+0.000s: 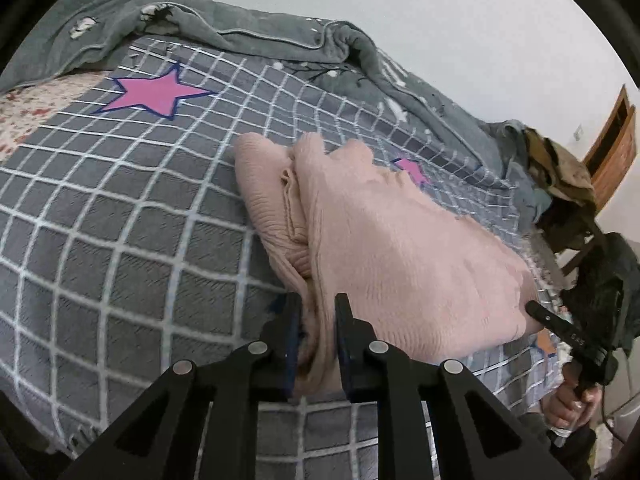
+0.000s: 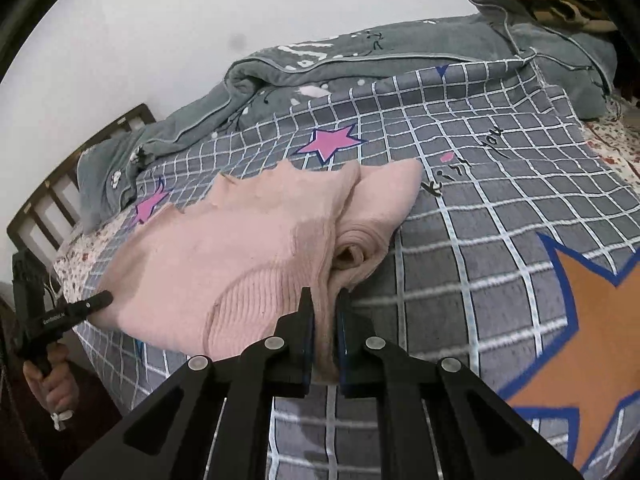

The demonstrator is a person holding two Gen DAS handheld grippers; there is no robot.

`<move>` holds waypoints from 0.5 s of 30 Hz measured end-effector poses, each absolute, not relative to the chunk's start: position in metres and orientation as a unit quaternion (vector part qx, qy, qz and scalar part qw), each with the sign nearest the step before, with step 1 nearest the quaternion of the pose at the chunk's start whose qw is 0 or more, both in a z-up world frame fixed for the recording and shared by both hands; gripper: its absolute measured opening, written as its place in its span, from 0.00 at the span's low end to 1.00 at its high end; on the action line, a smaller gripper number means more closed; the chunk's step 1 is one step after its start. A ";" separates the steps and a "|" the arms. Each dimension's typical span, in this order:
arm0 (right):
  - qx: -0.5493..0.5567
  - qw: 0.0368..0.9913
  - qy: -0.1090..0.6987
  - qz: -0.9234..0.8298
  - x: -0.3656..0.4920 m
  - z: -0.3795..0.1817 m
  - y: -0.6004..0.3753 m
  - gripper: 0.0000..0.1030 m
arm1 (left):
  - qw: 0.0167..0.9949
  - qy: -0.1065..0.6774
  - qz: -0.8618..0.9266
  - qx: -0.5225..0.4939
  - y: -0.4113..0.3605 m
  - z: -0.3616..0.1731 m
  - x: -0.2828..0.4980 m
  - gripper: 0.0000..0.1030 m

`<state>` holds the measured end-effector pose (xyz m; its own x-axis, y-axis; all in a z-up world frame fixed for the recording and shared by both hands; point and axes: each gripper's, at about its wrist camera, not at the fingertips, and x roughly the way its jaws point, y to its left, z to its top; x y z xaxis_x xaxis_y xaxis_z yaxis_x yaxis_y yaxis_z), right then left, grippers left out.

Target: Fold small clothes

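my left tool [image 1: 318, 308] is clamped on one bunched edge of the pink knit sweater [image 1: 384, 240], my right tool [image 2: 324, 304] pinched tight on the other edge. the sweater hangs stretched between them, its far end lying on the grey checked bedspread [image 1: 120, 208] with pink stars on the bed.

The sweater [image 1: 380, 232] lies on the bedsheet [image 1: 120, 208], with the blanket [image 1: 280, 40] bunched behind it along the far edge.
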<state>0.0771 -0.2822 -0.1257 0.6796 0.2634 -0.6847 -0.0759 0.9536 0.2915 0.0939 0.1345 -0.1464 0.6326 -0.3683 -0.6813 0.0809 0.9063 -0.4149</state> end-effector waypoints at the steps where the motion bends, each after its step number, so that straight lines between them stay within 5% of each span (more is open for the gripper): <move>1: 0.112 0.906 0.399 0.086 0.076 -0.128 -0.281 0.12 | 0.887 0.411 -0.122 -0.173 0.135 -0.147 0.093 0.17; 6: 0.092 0.913 0.392 0.065 0.064 -0.125 -0.280 0.16 | 0.896 0.401 -0.098 -0.165 0.143 -0.146 0.093 0.46; 8: 0.085 0.921 0.375 0.059 0.058 -0.115 -0.276 0.25 | 0.897 0.394 -0.102 -0.172 0.146 -0.144 0.096 0.67; 11: 0.063 0.936 0.341 0.057 0.052 -0.099 -0.256 0.42 | 0.899 0.385 -0.114 -0.176 0.145 -0.142 0.108 0.67; 15: 0.058 0.942 0.319 0.091 0.060 -0.095 -0.216 0.47 | 0.888 0.402 -0.130 -0.184 0.139 -0.150 0.136 0.68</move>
